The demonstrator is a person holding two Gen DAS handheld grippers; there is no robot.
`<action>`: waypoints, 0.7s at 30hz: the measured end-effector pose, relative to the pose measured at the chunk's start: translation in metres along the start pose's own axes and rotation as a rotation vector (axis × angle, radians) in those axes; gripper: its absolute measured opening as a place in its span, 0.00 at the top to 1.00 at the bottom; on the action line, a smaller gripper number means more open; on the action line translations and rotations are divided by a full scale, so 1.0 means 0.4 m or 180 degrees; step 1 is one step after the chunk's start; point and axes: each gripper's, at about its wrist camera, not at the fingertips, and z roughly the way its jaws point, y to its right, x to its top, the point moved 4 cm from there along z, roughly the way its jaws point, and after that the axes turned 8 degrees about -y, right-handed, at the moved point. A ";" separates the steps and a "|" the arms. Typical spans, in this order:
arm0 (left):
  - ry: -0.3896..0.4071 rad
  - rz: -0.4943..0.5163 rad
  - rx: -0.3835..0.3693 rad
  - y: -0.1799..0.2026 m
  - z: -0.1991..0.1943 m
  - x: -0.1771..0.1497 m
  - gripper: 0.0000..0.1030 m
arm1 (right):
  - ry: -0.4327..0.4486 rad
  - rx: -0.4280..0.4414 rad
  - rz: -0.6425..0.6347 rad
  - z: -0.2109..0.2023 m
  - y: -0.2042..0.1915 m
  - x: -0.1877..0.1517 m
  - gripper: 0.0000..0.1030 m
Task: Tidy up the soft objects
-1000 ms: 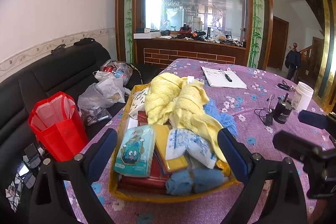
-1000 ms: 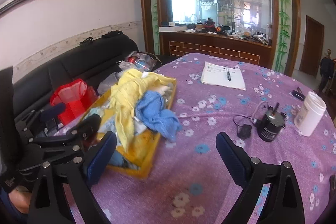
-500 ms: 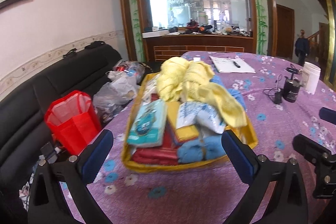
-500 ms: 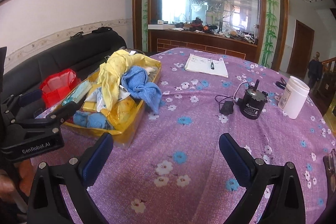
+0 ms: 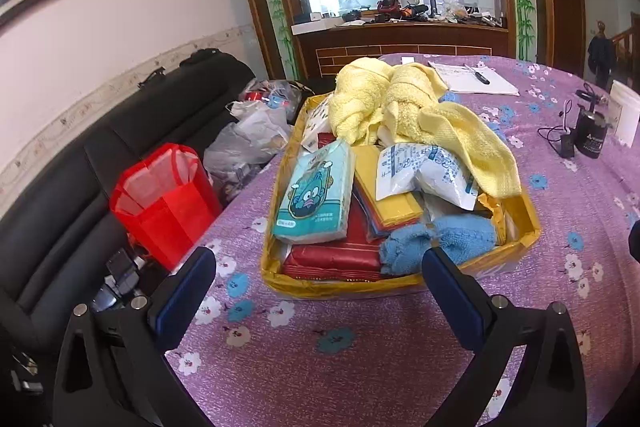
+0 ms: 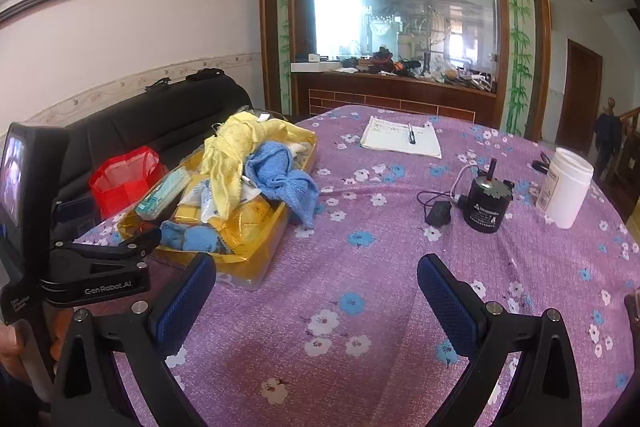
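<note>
While the left claw point(image 5: 318, 285) stands spread wide with nothing between its blue pads, having just finished opening, it sits just short of the near rim of the yellow tray point(image 5: 344, 285) on the bench point(image 5: 360, 367). That tray is heaped: a yellow towel point(image 5: 420, 103) piled at the far end and trailing over the right rim, a tissue pack point(image 5: 316, 195) at the near left, a white pouch point(image 5: 428, 173) in the middle, and a rolled blue cloth point(image 5: 436, 239) against the near right corner. Seen from the right wrist, a second blue towel point(image 6: 284, 175) spills over the tray's right edge onto the purple cloth. The tray's left side runs close to the bench edge, beyond which a red bag point(image 5: 164, 199) stands on the black sofa point(image 5: 60, 211). The right claw point(image 6: 316, 299) is likewise spread and empty, hovering over bare bench to the right of the tray. Open surface stretches from the tray to a black cylinder point(image 6: 486, 205) with its cable and a white jar point(image 6: 566, 187) at the far right; a notepad point(image 6: 400, 141) with a pen lies far back.
</note>
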 end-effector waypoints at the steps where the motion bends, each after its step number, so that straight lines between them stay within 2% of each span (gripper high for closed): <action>1: 0.0029 0.0024 0.0036 0.004 -0.003 0.001 0.00 | -0.0001 0.0004 -0.0015 0.001 -0.002 0.001 0.01; 3: 0.0094 0.0080 0.0105 0.016 -0.011 0.002 0.00 | -0.0022 0.0007 -0.0030 0.004 -0.005 0.000 0.01; 21: 0.0103 0.0152 0.0115 0.031 0.001 -0.005 0.00 | -0.0083 0.0000 -0.0010 0.017 0.001 -0.002 0.01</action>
